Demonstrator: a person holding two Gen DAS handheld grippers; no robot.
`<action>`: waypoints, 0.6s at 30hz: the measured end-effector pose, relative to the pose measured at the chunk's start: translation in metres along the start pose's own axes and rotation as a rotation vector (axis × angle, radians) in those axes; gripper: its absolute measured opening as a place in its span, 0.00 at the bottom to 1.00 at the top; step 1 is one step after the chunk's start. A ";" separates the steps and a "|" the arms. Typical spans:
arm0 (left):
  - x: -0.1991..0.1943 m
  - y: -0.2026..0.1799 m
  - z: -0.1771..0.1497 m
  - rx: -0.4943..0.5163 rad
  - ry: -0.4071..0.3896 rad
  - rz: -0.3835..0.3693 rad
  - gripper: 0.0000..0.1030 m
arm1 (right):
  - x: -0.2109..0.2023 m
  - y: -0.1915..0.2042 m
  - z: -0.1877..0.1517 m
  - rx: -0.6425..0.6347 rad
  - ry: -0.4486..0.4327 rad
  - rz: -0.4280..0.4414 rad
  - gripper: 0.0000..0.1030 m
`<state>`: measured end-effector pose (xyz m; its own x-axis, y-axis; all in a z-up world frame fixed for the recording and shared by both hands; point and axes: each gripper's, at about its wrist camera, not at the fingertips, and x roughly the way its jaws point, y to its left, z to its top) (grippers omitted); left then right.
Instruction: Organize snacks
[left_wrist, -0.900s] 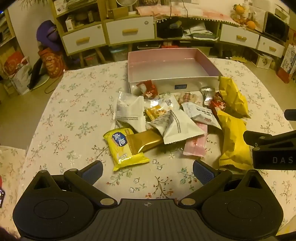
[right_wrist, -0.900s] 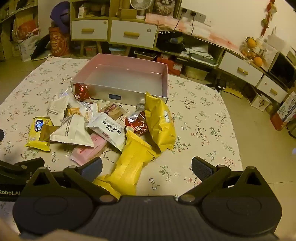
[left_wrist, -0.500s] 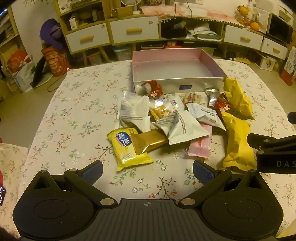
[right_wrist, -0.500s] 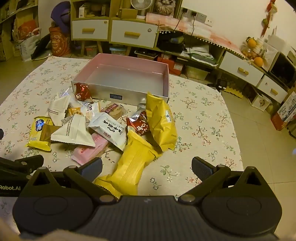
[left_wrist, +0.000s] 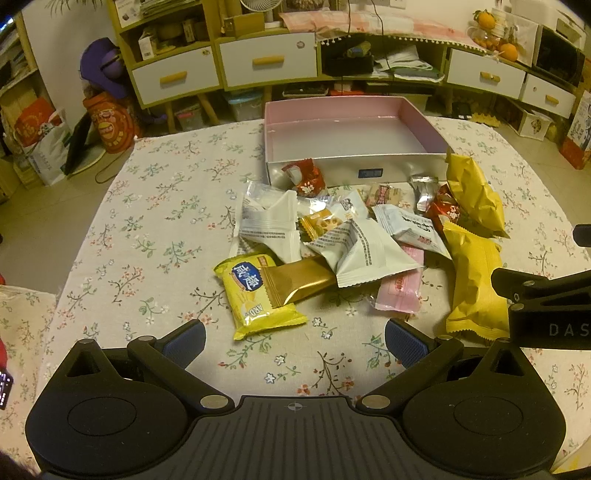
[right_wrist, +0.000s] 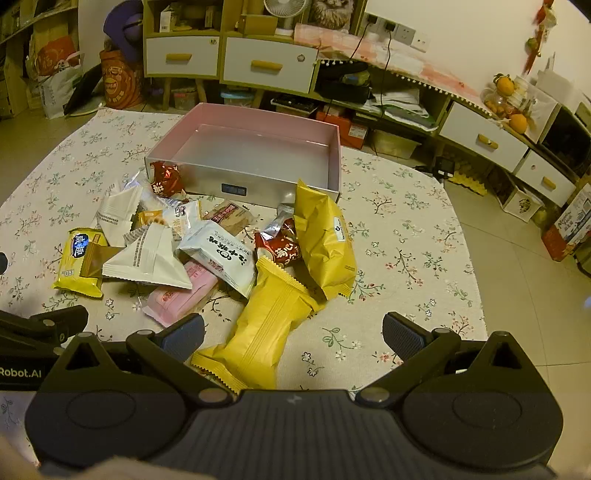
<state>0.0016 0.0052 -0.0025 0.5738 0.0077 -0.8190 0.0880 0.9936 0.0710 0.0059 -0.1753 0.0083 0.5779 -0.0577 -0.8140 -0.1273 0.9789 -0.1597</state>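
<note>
Snacks heaped before your shallow pink cardboard box (left_wrist: 343, 110)

Your left claw (left_wrist: 295, 341) and right claw (right_wrist: 293, 338) both gape wide, holding nothing; wrapped snack packets (left_wrist: 354, 243) lie on the floral-clothed worktop (left_wrist: 155, 206).

Both tools are looking the same. The left gripper (left_wrist: 294, 341) is showing a black body with a ribbed grey plate in the middle, a round black disc on each side, and silver screws where the arms join. Its fingers (left_wrist: 404, 345) are wearing bumpy blue pads at the tips. The right gripper (right_wrist: 293, 338) is showing the same parts, and white letters are showing on its side.
</note>
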 end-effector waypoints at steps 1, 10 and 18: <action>0.000 0.000 0.000 0.000 0.000 0.001 1.00 | 0.000 0.000 0.000 0.000 0.000 0.000 1.00; 0.001 0.000 -0.001 0.003 0.001 0.005 1.00 | 0.000 0.000 0.000 -0.001 -0.001 0.000 1.00; 0.000 0.000 -0.001 0.005 0.002 0.005 1.00 | 0.000 0.000 0.000 -0.001 0.000 -0.001 1.00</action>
<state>0.0008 0.0050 -0.0033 0.5725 0.0131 -0.8198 0.0894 0.9929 0.0783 0.0058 -0.1751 0.0079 0.5780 -0.0583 -0.8139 -0.1274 0.9788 -0.1606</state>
